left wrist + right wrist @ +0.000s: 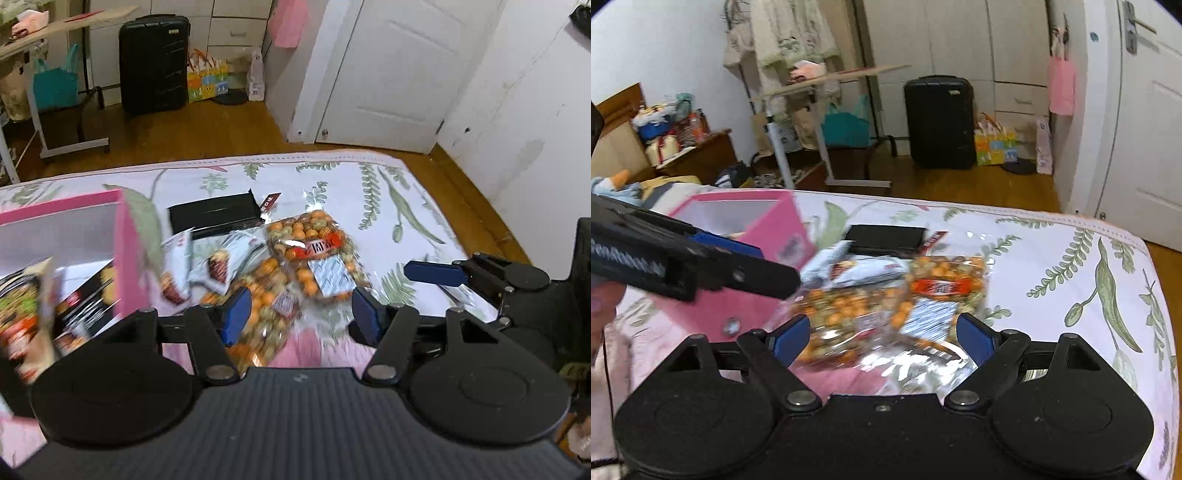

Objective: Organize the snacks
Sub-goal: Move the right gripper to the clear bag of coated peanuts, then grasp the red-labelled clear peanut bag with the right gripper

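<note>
Left gripper [299, 314]: fingers spread apart, pads pressing on nothing; the nearer clear bag lies on the bed below and between them, not gripped.
Right gripper [882, 338]: fingers released and set wide; crinkled clear film of the snack bags shows in the gap below them, with no pad seen pressing on it.
Clear bags of orange and green snack balls: two counted. The farther bag [314, 251] carries a red label band and a silver sticker; the nearer bag [258, 306] overlaps its edge and reaches toward the left gripper's left finger [236, 314].
White snack packets [207, 266]: several, blurred; exact count cannot be told. They lie between the pink box and the clear bags.
Black flat packet [214, 214]: one, beyond the white packets, toward the far edge of the bed.
Pink box [125, 258]: one, open at the top, standing on the bed left of the pile; printed snack packs sit inside, too blurred to count.
Bed [406, 206]: white sheet with green leaf print; carries the box and all loose snacks.
Gripper positions: right gripper appears at the right edge of the left wrist view; left gripper crosses in front of the pink box in the right wrist view.
</note>
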Tool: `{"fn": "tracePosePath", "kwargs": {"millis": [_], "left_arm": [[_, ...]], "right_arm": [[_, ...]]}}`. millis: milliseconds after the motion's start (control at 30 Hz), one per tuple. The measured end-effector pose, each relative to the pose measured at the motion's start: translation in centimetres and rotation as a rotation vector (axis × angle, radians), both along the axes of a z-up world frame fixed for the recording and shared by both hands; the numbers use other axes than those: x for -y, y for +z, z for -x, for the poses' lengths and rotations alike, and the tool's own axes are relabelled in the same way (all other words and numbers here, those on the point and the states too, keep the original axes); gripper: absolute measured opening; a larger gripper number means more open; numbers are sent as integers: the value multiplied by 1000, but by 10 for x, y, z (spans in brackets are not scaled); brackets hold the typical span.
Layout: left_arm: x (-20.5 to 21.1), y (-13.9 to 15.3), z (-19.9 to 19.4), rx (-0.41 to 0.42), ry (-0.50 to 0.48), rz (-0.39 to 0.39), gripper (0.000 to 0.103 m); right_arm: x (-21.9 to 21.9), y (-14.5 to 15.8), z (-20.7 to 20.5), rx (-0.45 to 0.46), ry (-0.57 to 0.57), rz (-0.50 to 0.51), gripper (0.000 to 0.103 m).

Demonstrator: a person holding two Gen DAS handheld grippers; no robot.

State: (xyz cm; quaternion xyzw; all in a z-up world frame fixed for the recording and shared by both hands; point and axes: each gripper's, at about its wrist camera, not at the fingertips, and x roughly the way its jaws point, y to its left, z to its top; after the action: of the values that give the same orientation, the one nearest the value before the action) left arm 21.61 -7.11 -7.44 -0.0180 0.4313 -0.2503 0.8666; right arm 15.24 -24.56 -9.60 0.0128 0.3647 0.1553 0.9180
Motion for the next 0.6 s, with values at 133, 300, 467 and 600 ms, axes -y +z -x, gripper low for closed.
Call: {"fn": "tracePosePath", "kwargs": {"millis": [133, 300, 467, 600], "left_arm": [[28, -35, -34, -22, 20, -3, 57], [47, -75, -69, -101, 64, -17, 57], [54, -88, -85, -140, 60, -22, 57], [58, -91, -88, -202, 8, 49, 49]], "right_arm": [[11, -31, -30, 9, -8, -21, 91], [31, -68, -49, -19, -102, -122, 92], [37, -81, -64, -94, -93, -215, 94], [23, -86, -65, -103, -21, -164, 97]]}}
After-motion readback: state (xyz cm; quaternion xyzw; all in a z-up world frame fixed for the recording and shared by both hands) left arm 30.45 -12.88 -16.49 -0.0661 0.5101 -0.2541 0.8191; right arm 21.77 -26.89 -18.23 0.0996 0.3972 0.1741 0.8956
